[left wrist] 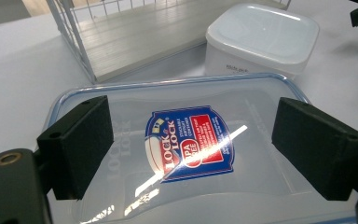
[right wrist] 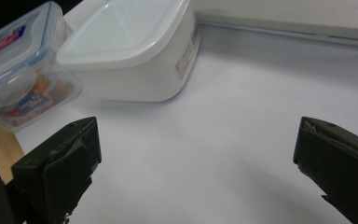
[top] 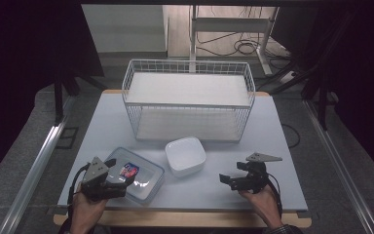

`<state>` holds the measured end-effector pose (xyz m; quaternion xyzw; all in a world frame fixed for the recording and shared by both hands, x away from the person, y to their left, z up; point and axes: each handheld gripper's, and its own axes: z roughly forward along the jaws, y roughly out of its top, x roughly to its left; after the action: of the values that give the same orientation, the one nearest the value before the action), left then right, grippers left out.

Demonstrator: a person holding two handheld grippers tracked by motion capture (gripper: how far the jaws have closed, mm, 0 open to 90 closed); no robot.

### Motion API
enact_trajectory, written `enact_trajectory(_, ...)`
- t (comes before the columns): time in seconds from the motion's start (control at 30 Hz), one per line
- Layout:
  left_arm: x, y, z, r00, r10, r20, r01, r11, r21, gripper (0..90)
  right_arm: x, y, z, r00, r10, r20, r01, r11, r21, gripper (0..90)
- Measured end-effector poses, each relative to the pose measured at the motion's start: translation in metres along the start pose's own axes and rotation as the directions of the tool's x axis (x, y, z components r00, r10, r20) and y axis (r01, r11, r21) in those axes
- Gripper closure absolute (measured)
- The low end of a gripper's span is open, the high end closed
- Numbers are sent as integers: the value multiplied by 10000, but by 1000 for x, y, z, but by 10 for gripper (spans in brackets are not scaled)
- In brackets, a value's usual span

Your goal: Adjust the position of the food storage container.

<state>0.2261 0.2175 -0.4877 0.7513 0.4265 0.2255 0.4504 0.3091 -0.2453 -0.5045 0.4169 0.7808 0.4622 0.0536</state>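
Two tongs are held at the near edge of the white tabletop [top: 102, 122]: the left tongs [top: 121, 187] are spread wide over the lid of a clear lidded container [top: 139, 175], its blue-and-red label [left wrist: 189, 142] seen between the pads without contact, while the right tongs [top: 226, 181] are likewise held wide above bare tabletop, nothing between them. Just beyond the clear container, near the middle of the tabletop, a white square tub [top: 185, 156] with its lid on is set, and behind it, at the far side, a white wire basket [top: 187, 100] is placed.
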Motion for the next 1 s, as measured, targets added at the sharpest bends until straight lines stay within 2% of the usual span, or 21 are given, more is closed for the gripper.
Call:
enact_trajectory(0.03,-1,0,0,9999,10,-107,-9,10000,56,125,1,-1,2,10000,-63,8,63,10000,66,7)
enact_trajectory(0.17,-2,0,2,10000,11,-50,-10,9999,167,125,3,0,4,9999,-163,-39,164,9996,236,10)
enact_trajectory(0.3,-2,-1,6,9995,145,288,-157,9990,417,142,5,1,5,9990,-415,149,408,9980,475,10)
enact_trajectory(0.43,-4,-1,10,9983,376,451,-408,9966,713,150,6,1,8,9984,-531,173,518,9963,684,27)
enact_trajectory(0.5,-3,1,9,9979,247,594,-299,9956,892,162,8,1,8,9971,-707,276,684,9946,778,39)
enact_trajectory(0.6,-3,3,8,9952,-266,939,169,9946,1021,172,10,2,8,9964,-787,305,760,9938,812,74)
enact_trajectory(0.63,-3,3,7,9944,-328,1003,224,9944,1033,170,11,4,8,9956,-873,334,845,9933,787,90)
enact_trajectory(0.77,-5,6,6,9939,-528,964,414,9923,1167,129,18,11,5,9932,-1107,349,1080,9916,712,155)
enact_trajectory(0.9,-7,7,7,9965,-438,715,345,9913,1271,101,22,17,6,9932,-1148,179,1131,9905,785,202)
enact_trajectory(1.0,-8,8,7,9971,-397,647,307,9903,1354,85,26,25,9,9909,-1346,-32,1344,9873,841,262)
